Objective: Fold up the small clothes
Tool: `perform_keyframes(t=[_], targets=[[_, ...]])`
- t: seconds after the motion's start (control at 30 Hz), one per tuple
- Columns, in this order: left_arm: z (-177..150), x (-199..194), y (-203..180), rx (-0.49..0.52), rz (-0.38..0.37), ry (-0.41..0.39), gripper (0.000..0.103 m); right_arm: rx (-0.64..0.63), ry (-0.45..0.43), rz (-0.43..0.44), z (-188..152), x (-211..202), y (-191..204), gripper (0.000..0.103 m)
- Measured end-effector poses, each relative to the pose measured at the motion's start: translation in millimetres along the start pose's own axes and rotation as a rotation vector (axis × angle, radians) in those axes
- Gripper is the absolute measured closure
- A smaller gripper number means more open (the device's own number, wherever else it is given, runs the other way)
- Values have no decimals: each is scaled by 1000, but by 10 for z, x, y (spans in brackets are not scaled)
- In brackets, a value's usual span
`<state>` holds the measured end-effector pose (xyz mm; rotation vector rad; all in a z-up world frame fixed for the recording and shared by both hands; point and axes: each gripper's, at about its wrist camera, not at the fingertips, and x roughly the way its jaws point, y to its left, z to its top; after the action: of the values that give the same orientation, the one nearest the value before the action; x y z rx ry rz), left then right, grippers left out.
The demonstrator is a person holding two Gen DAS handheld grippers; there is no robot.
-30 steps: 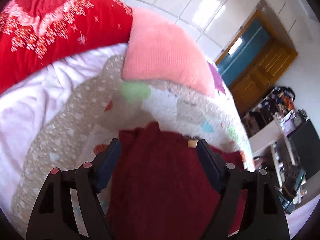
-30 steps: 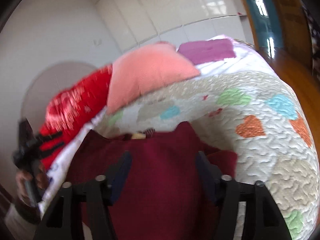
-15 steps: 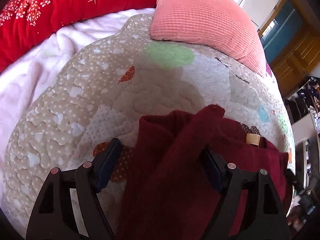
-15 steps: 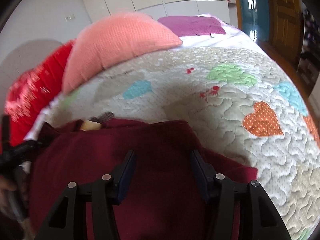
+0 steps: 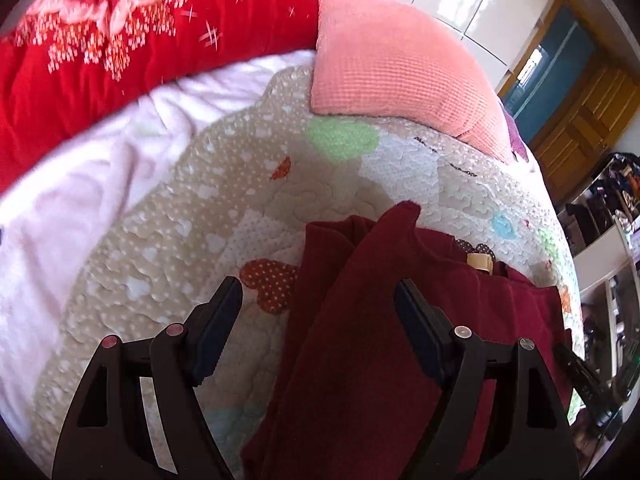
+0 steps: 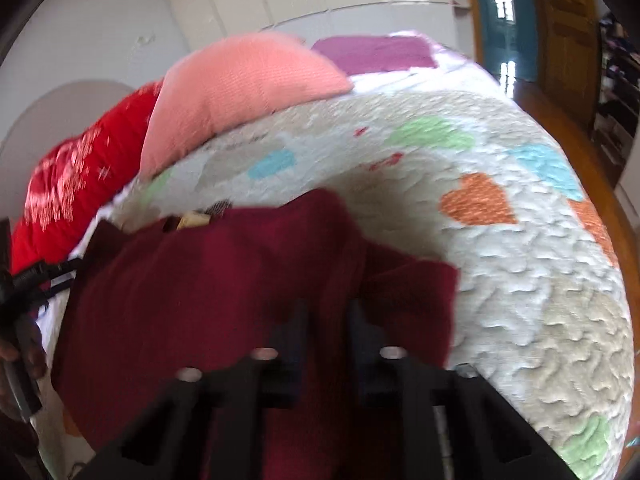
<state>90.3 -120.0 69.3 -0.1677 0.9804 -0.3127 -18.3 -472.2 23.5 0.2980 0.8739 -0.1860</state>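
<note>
A dark red garment point(image 5: 360, 320) lies partly folded on a quilt with coloured hearts point(image 5: 224, 208). A sleeve or side flap is folded over its top, and a tan label point(image 5: 480, 261) shows at the neck. My left gripper point(image 5: 318, 308) is open above the garment's left edge and holds nothing. In the right wrist view the garment point(image 6: 208, 292) fills the lower middle. My right gripper point(image 6: 328, 332) has its jaws closed on a fold of the garment near its right side.
A salmon pillow point(image 5: 396, 64) and a red blanket point(image 5: 120, 40) lie at the head of the bed, with a pale pink sheet point(image 5: 60, 208) on the left. A purple cloth point(image 6: 376, 54) lies behind the pillow. Wooden doors point(image 5: 576, 128) and shelves stand on the right.
My right gripper has closed on the garment; it was open half a second ago. My left gripper has stayed open and shifted slightly left of the garment.
</note>
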Motion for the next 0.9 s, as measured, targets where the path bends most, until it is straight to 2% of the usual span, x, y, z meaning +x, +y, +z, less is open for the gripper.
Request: perform_keyframes(t=[0.1, 0.2, 0.23, 0.3, 0.37, 0.47, 0.6, 0.73, 0.77, 0.83, 0.9], targets=[[19, -54, -6, -5, -16, -11, 24, -77, -27, -47, -4, -95, 88, 96], [30, 3, -56, 7, 15, -10, 24, -59, -116, -56, 97, -371, 12, 96], [27, 55, -77, 8, 33, -3, 24, -43, -121, -50, 131, -375, -12, 96], [8, 179, -104, 8, 49, 22, 24, -61, -86, -88, 164, -227, 4, 96], [-8, 279, -118, 12, 68, 46, 24, -134, -44, -199, 113, -12, 59, 96], [-1, 363, -95, 14, 99, 57, 24, -82, -32, -192, 61, 25, -49, 96], [62, 371, -47, -18, 94, 44, 24, -90, -41, -212, 53, -88, -87, 96], [115, 494, -105, -5, 140, 43, 23, -77, -36, -192, 37, -103, -109, 96], [116, 526, -109, -3, 148, 45, 23, -72, -36, -191, 21, -122, -103, 94], [97, 579, -105, -6, 157, 39, 23, -28, -88, -194, 65, -254, -98, 71], [83, 606, -89, -14, 153, 35, 23, 5, -185, -163, 111, -430, -43, 66]])
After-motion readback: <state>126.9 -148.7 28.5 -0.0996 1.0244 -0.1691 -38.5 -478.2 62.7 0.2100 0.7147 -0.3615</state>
